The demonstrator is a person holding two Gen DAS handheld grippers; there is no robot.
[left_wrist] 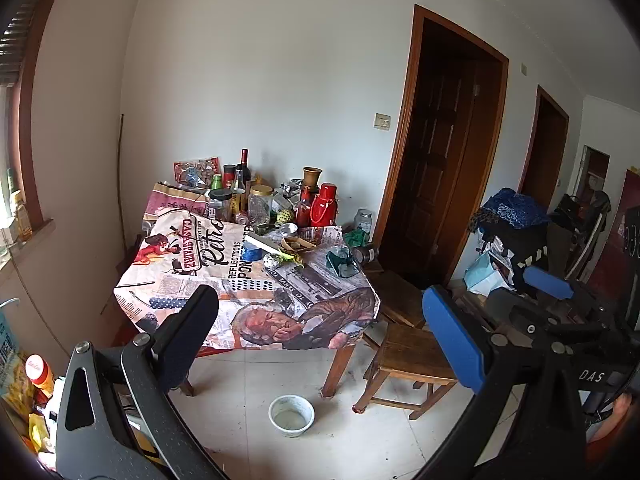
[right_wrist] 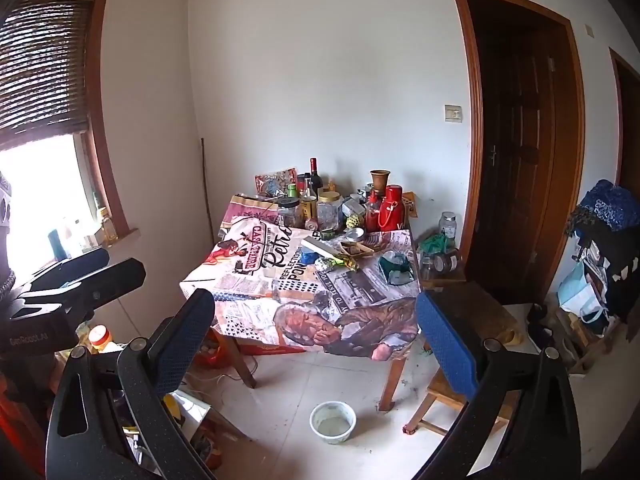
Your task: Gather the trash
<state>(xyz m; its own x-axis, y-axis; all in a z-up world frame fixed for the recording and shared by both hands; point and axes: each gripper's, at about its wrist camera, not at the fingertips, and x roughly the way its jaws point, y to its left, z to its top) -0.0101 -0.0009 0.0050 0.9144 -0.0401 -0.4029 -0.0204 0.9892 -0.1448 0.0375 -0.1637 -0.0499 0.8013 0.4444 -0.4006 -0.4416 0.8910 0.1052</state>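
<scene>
both tongs, left gripper (left_wrist: 320, 320) and right gripper (right_wrist: 316, 320), are wide apart and hold nothing. the crumpled trash (left_wrist: 280, 258) lies far ahead on the table (left_wrist: 248, 312).

The tablecloth (right_wrist: 280, 276) is a cream and pink collage of newsprint, black lettering, a red cartoon figure and a brown-coated man's portrait. At its far edge stand a bright red flask (right_wrist: 391, 208), a dark bottle with a red cap (right_wrist: 315, 174) and a brown vase (right_wrist: 379, 180). Mid-cloth lie a blue tape roll (right_wrist: 308, 256) and a crumpled dark green wrapper (right_wrist: 396, 268). On the pale tiles below the cloth's near edge sits a white bowl (right_wrist: 333, 421). Right of the cloth, the door frame (right_wrist: 472, 120) is reddish brown, the door dark. Both gripper fingers (right_wrist: 448, 344) carry blue textured pads on black arms
</scene>
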